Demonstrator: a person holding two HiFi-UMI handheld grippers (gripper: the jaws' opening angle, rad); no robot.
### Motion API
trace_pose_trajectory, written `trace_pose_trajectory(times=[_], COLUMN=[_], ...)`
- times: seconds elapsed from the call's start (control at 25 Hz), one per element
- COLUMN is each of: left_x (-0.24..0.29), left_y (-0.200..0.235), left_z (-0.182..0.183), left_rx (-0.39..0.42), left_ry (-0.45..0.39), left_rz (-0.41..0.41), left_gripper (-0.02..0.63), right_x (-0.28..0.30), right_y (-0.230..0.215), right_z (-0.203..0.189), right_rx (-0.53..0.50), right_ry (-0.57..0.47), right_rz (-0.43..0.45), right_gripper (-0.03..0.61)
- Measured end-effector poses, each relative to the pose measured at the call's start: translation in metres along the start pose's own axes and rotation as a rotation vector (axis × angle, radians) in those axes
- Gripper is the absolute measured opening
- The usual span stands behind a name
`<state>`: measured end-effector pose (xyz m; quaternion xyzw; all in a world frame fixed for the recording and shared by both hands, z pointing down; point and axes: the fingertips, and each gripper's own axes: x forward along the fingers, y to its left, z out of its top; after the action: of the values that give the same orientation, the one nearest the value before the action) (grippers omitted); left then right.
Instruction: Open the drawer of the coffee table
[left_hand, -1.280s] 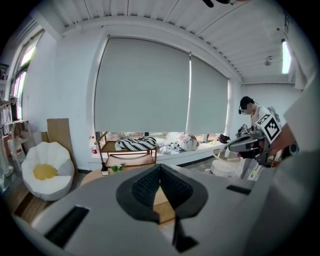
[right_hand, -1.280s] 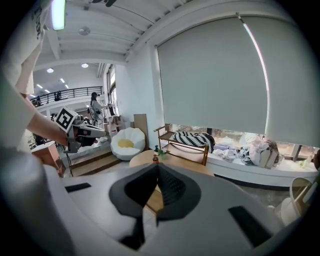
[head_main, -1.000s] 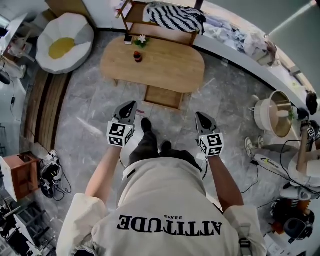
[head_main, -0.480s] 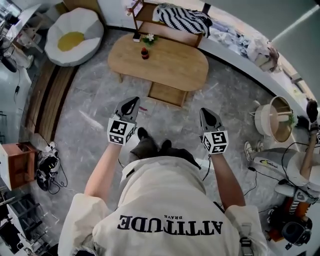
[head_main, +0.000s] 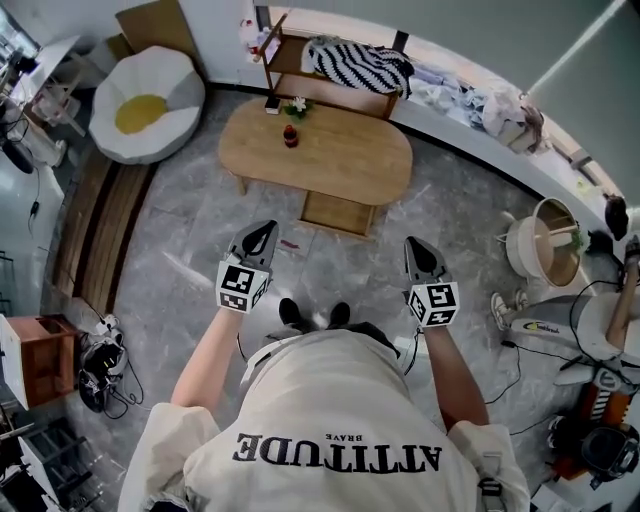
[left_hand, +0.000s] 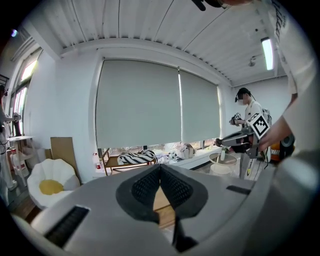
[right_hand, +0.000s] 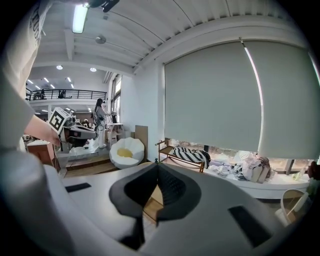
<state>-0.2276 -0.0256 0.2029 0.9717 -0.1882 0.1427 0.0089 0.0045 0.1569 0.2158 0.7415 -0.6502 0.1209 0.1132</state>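
Drawer: we see the flat wooden drawer (head_main: 340, 213) jutting out from under the near long edge of the table, a little right of its middle, just above the floor.
Table: the oval light-wood coffee table (head_main: 345, 155) stands in the upper middle of the head view, well ahead of us.
On the table: a small red-and-dark object (head_main: 291, 137) stands near the left end. A little plant with white flowers (head_main: 297, 104) sits at the far edge.
Floor: grey marbled tiles (head_main: 190, 230) lie around the table. A band of brown wooden boards (head_main: 90, 215) runs along the left.
Room: behind the table a low wooden rack (head_main: 300, 75) carries a black-and-white striped cloth (head_main: 360, 55). A white petal-shaped seat with a yellow centre (head_main: 148, 103) sits at far left. A long pale sill heaped with clothes (head_main: 480, 100) curves off to the right, under grey roller blinds (left_hand: 145, 100).
Left gripper (head_main: 266, 230): we hold it out level in front of us, over bare tiles and well short of the drawer. Its ribbed black pads (left_hand: 150, 187) are pressed together with nothing between them.
Right gripper (head_main: 411, 244): it is level with the left one and roughly parallel to it, also well apart from the drawer. Its pads (right_hand: 172, 187) meet at the tips and it is empty.
Arms: both forearms reach forward from our cream shirt (head_main: 330, 420), and our dark shoes (head_main: 291, 311) stand between them.
Axis: the table's long axis runs left to right across the head view, and the drawer points toward us, square to that axis.
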Motion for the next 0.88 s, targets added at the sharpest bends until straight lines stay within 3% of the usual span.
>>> trace_pose_trajectory(times=[0.88], left_x=[-0.004], left_y=[0.029], left_z=[0.01], left_rx=[-0.002], left_ry=[-0.013], left_rz=[-0.023], left_gripper=[0.02], right_x=[0.001], right_y=[0.012], right_z=[0.014], right_rx=[-0.001], right_ry=[0.0], right_rz=[-0.043], right_gripper=[0.018])
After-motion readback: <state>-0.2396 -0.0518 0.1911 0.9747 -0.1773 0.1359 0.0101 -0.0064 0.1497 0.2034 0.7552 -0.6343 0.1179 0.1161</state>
